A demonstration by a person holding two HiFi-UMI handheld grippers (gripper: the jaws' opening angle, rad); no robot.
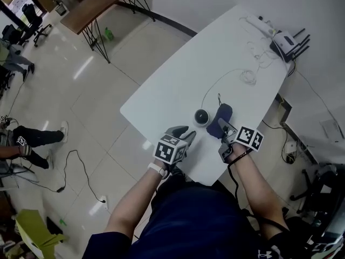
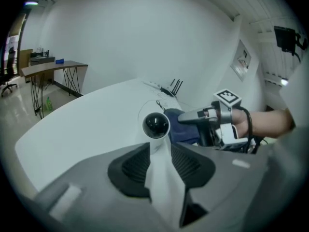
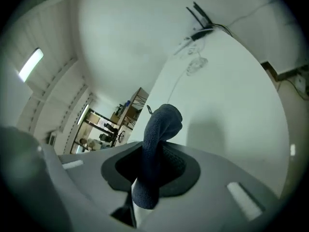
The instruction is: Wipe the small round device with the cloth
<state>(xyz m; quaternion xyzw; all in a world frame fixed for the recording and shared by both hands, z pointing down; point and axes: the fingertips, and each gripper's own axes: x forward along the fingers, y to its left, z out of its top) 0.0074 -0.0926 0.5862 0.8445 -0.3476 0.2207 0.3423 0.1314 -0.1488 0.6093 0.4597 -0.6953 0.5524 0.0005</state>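
The small round device [image 1: 201, 117], dark-faced with a white rim, sits on the white table [image 1: 178, 85] near its front edge. My left gripper [image 1: 187, 133] rests just short of it, jaws open with only table showing between them; in the left gripper view the device [image 2: 156, 125] stands right beyond the left gripper [image 2: 159, 161]. A dark blue cloth [image 1: 221, 118] lies bunched against the device's right side. My right gripper [image 1: 226, 131] is shut on the cloth [image 3: 157, 139], which sticks up from between the pads of the right gripper [image 3: 149, 170]. The left gripper view also catches the right gripper [image 2: 193, 116].
A thin cable [image 1: 215, 82] runs from the device toward a tangle of wires [image 1: 249, 77] and a router with antennas [image 1: 285, 42] at the table's far end. The table's front edge [image 1: 161, 150] lies close under both hands. A seated person's legs [image 1: 32, 139] show at far left.
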